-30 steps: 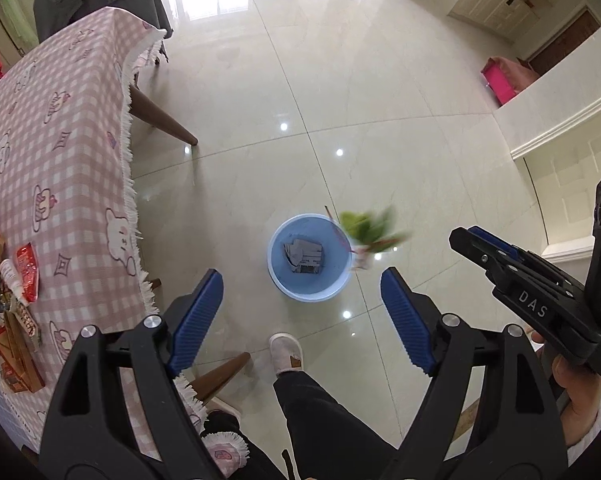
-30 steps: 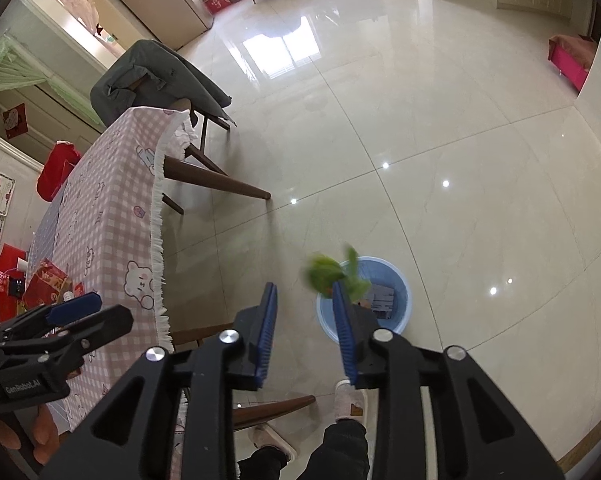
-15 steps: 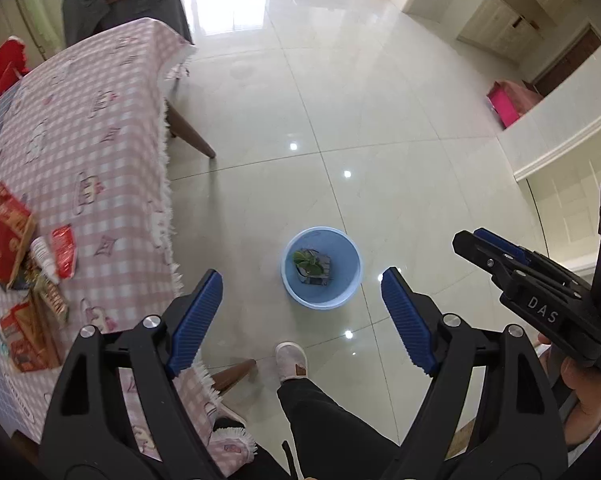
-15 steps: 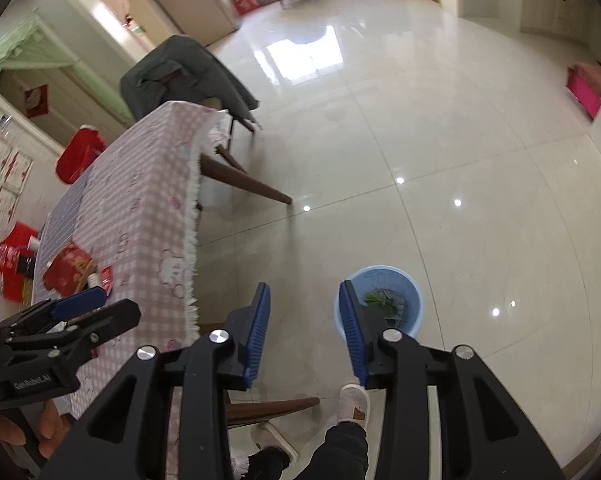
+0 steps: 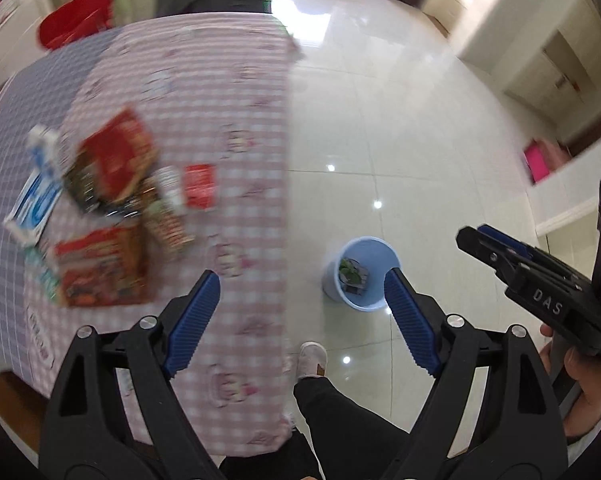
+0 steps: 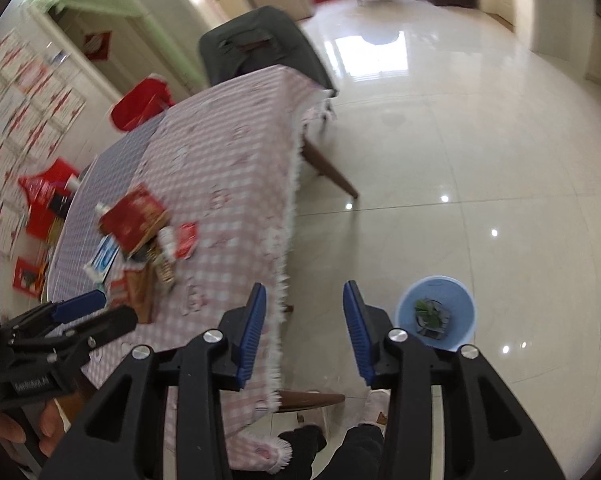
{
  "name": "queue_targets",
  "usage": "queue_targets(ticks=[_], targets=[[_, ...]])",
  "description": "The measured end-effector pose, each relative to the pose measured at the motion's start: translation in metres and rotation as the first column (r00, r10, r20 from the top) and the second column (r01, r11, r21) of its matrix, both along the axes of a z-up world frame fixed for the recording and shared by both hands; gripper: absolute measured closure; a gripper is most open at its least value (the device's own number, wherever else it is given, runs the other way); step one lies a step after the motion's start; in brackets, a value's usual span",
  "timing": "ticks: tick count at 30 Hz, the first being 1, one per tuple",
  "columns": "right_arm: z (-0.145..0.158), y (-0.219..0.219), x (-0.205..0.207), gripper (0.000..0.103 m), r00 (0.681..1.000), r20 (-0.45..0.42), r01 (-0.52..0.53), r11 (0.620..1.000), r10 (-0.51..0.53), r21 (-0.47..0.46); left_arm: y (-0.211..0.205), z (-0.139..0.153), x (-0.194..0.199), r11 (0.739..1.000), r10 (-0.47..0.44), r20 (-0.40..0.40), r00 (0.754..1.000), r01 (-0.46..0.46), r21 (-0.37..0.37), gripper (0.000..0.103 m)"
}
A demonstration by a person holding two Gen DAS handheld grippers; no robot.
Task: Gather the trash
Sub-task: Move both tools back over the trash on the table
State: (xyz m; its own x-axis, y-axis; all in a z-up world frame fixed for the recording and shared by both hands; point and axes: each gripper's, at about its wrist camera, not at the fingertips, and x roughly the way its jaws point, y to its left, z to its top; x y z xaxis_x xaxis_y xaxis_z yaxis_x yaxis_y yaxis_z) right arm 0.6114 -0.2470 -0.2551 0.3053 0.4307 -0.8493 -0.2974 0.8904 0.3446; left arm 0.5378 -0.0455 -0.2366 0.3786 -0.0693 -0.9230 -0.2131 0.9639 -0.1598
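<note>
Pink-checked cloth covers the worktop (image 5: 236,92), with the trash pile (image 5: 112,208) of red packets left of the blue bin (image 5: 364,276). Green scraps lie inside the bin. Left claw (image 5: 300,312) spread wide, empty; right claw (image 6: 304,332) has just been opening, nothing between its pads.

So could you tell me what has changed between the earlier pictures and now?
The green leafy scrap, in mid-air beside the round light-blue plastic bin a second ago, now lies inside it. The right tongs have just been opening, with nothing between them. Both views have swung from the floor toward the pink checked tablecloth and its red packets. The left tongs remain open and empty; the bin has not moved.
</note>
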Motion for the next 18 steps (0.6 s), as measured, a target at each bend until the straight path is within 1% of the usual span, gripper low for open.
queue_targets(ticks=[3, 4, 6, 10, 13, 15, 18], targets=[[0.006, 0.030, -0.010, 0.061, 1.000, 0.014, -0.027, 1.000, 0.027, -0.010, 0.032, -0.003, -0.016, 0.999, 0.040, -0.008, 0.999, -0.040, 0.006, 0.020], [0.008, 0.043, -0.014, 0.059, 0.999, 0.018, -0.032, 0.999, 0.032, -0.010, 0.048, -0.005, -0.022, 0.998, 0.060, -0.013, 0.998, -0.060, 0.012, 0.020], [0.007, 0.062, -0.017, 0.058, 0.999, 0.017, -0.043, 0.999, 0.043, -0.014, 0.077, -0.007, -0.031, 0.995, 0.100, -0.014, 0.995, -0.099, 0.009, 0.020], [0.002, 0.096, -0.022, 0.058, 0.999, 0.000, -0.052, 0.998, 0.052, -0.018, 0.124, -0.011, -0.034, 0.987, 0.162, 0.004, 0.987, -0.162, -0.007, 0.020], [-0.006, 0.122, -0.022, 0.058, 0.999, -0.005, -0.051, 0.998, 0.051, -0.034, 0.146, -0.017, -0.024, 0.986, 0.164, 0.017, 0.986, -0.164, 0.001, 0.020], [-0.011, 0.134, -0.021, 0.058, 0.999, -0.010, -0.047, 0.998, 0.046, -0.038, 0.155, -0.022, -0.016, 0.987, 0.158, 0.025, 0.987, -0.158, -0.007, 0.020], [-0.021, 0.152, -0.014, 0.058, 0.999, -0.026, -0.041, 0.998, 0.040, -0.047, 0.162, -0.032, -0.002, 0.990, 0.139, 0.034, 0.990, -0.140, 0.024, 0.020]])
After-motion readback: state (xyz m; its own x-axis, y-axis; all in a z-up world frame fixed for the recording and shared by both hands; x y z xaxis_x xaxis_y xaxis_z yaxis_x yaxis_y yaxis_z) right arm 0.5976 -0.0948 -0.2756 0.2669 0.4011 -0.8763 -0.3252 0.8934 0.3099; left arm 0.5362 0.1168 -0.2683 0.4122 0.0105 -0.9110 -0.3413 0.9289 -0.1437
